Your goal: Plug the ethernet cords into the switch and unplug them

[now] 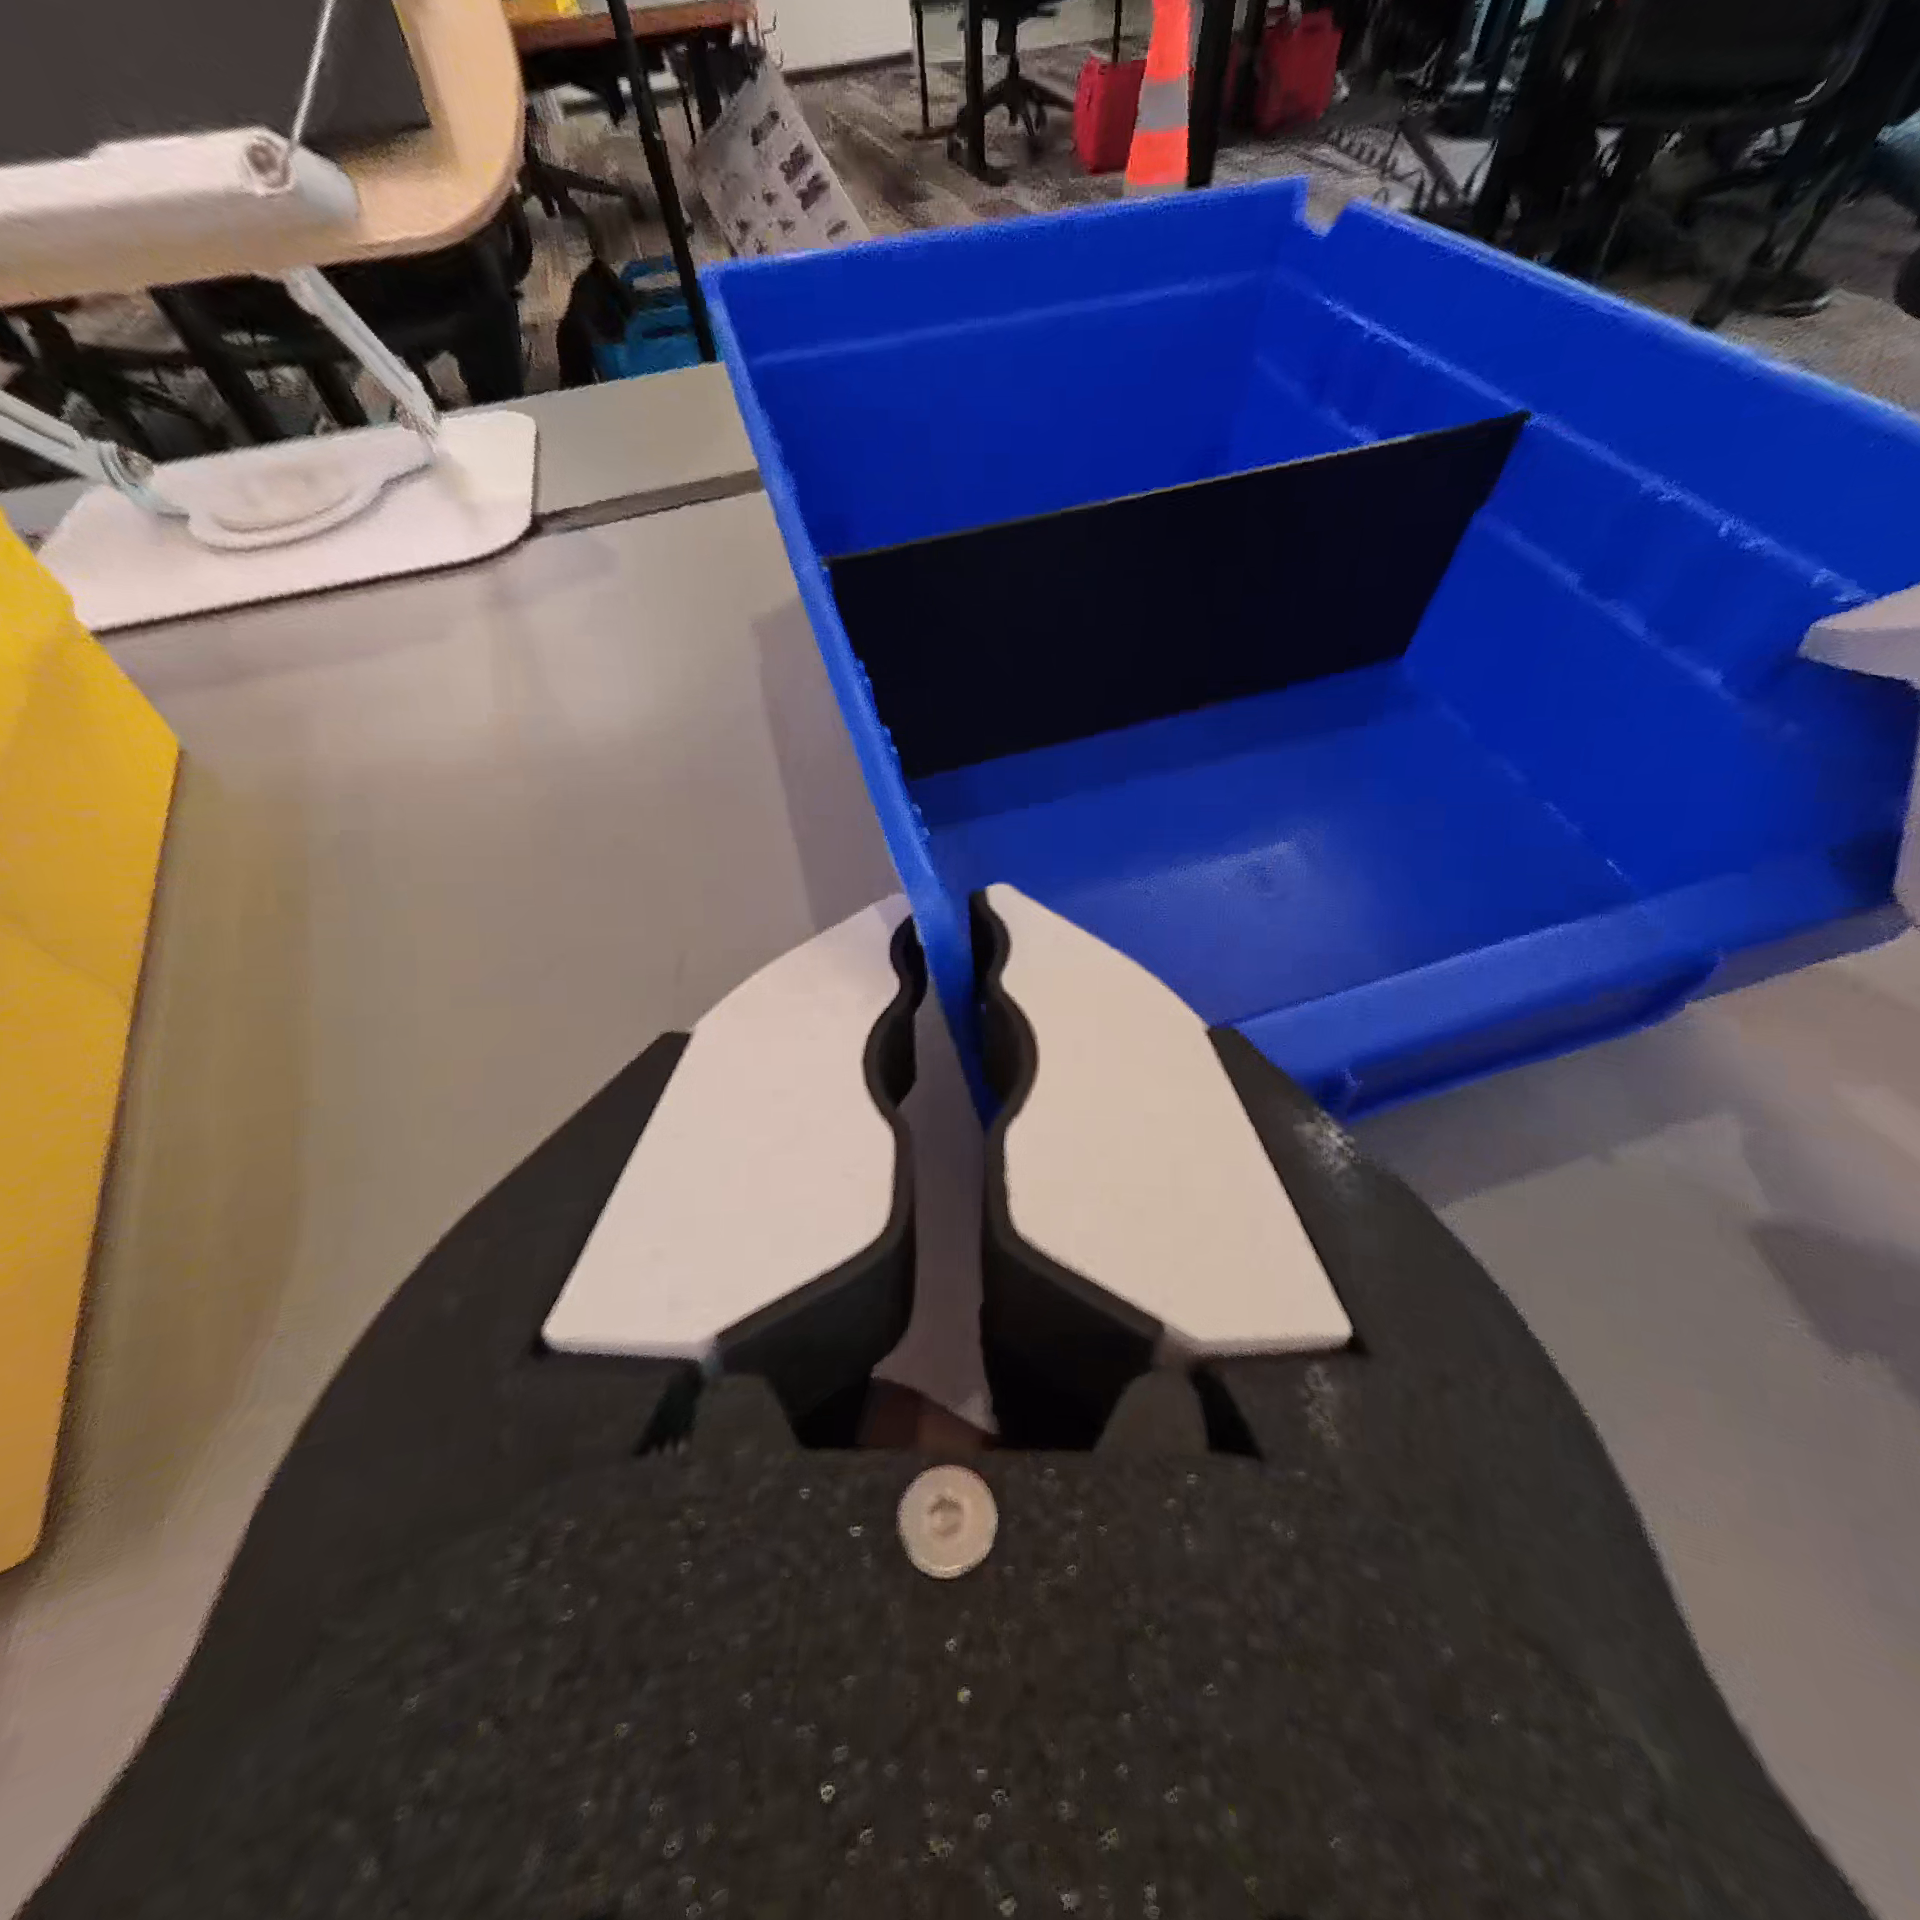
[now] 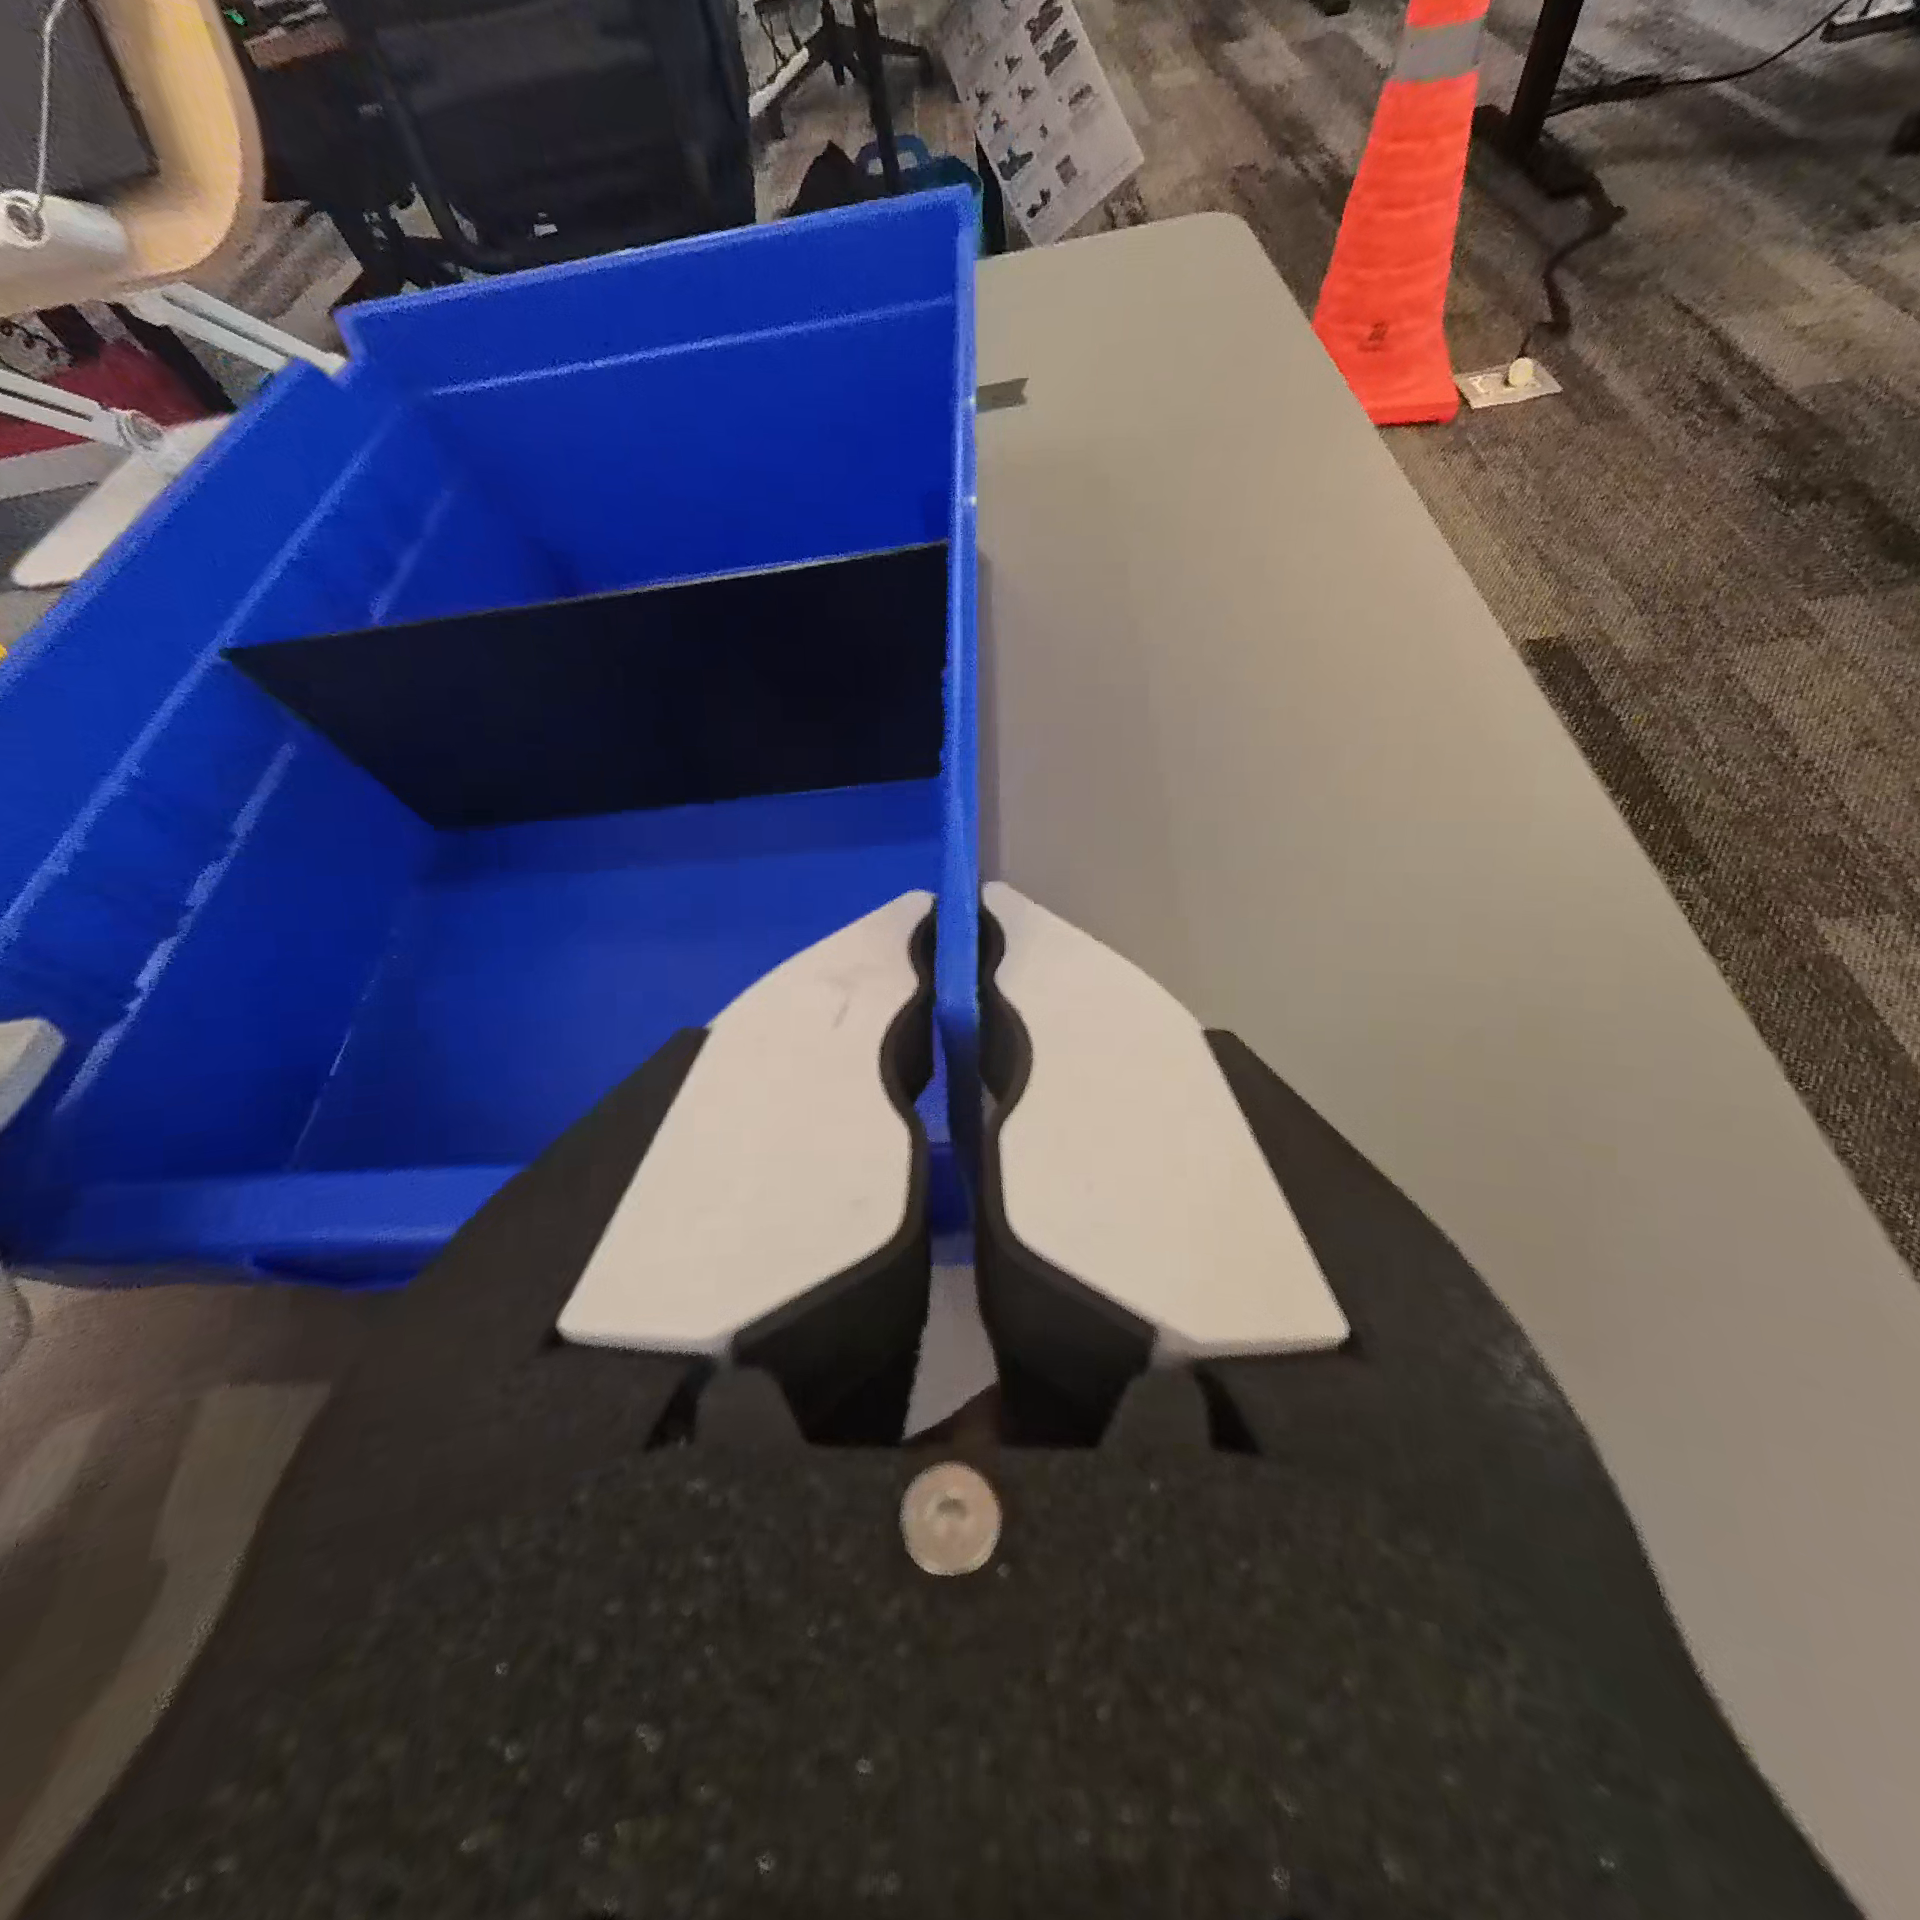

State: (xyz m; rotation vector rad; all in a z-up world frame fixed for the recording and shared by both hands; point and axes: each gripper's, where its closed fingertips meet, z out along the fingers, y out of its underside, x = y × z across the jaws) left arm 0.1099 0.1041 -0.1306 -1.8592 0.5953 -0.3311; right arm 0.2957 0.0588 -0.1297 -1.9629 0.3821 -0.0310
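No ethernet cord or switch shows in either view. A blue plastic bin (image 1: 1039, 436) with a black divider (image 1: 1143, 603) stands on the grey table (image 1: 468, 831); both compartments look empty. My left gripper (image 1: 943, 925) is shut on the bin's left wall near the front corner. My right gripper (image 2: 956, 914) is shut on the bin's right wall (image 2: 961, 623) near the front. The divider also shows in the right wrist view (image 2: 623, 686). Each view shows the other gripper's tip at its edge, the right gripper's (image 1: 1870, 644) and the left gripper's (image 2: 26, 1049).
A yellow box (image 1: 62, 935) stands at the left of the table. A white lamp base (image 1: 312, 509) sits at the back left. The table's right edge (image 2: 1558, 831) drops to carpet, where an orange cone (image 2: 1403, 208) stands. Chairs and desks are behind. Across from one pair of fingers to the other is roughly 20 cm.
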